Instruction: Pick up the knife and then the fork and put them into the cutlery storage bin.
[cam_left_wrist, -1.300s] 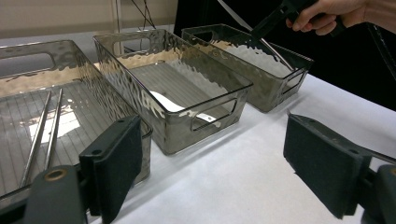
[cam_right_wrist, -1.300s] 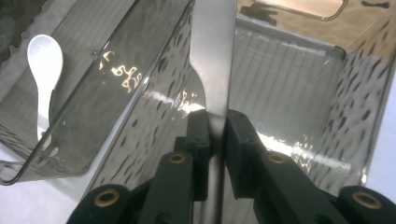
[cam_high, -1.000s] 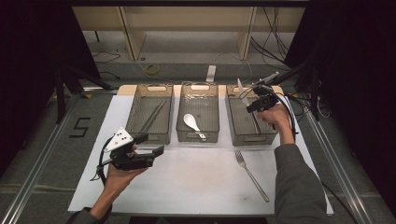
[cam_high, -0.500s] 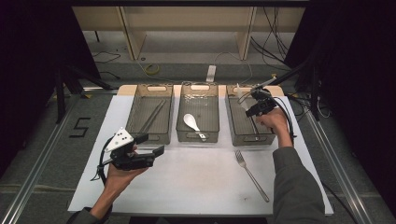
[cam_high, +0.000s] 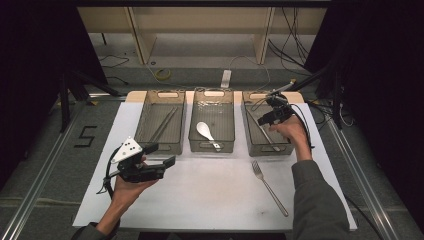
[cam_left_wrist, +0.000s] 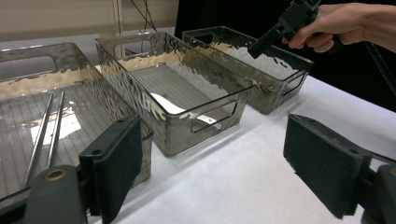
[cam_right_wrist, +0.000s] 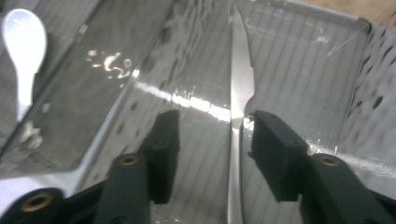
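Three clear bins along the table's far edge

A knife (cam_right_wrist: 240, 93) is seen lying in the right bin (cam_high: 251, 131), between the right gripper (cam_right_wrist: 212, 140)'s fingers, just parted; chopsticks (cam_high: 164, 123) and spoon (cam_high: 206, 132) are held by the others. The left gripper (cam_left_wrist: 212, 158)'s fingers are spread, empty.

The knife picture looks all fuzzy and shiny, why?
In the right gripper view the camera sits very close, so the knife blurs and light glares off the clear bin; the high view is dark around the edges, brightest on the white table.
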